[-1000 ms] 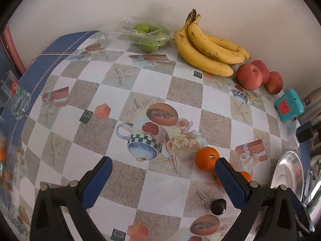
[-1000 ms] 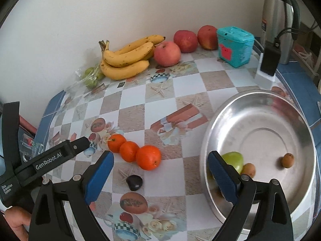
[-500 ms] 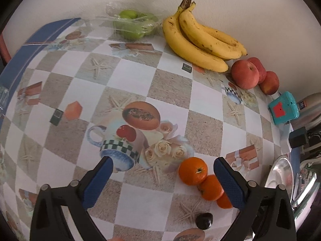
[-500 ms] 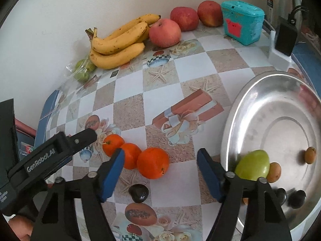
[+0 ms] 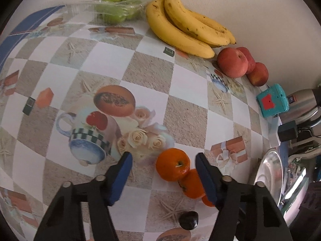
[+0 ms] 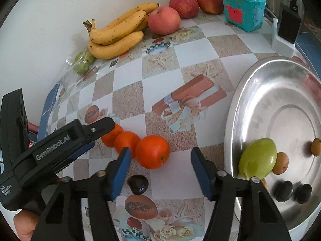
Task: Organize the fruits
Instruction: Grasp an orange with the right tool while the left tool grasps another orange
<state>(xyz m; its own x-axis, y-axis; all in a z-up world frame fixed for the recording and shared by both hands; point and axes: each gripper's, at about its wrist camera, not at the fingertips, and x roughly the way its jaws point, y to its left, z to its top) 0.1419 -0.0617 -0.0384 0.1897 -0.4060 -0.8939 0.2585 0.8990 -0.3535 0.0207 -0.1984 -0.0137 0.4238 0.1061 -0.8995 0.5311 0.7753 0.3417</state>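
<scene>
Grasp step: L tool (image 5: pixel 163 172) & R tool (image 6: pixel 159 167), both apart, just been closing, each w/ an orange (image 5: pixel 173 164) between pads, untouched, on surface (image 6: pixel 176 64). Next: clamp, carry to tray (image 6: pixel 236 108).

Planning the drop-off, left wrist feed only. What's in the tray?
Observer: A green fruit lies by the tray rim nearest the oranges, touching a brown fruit.
Operator: Anything else?
Observer: Two dark fruits side by side, below the green one in the right wrist view.
Operator: Right tongs?
Observer: The right tongs have just been closing, with the orange nearest the tray between them. The pads are not pressing on it.
</scene>
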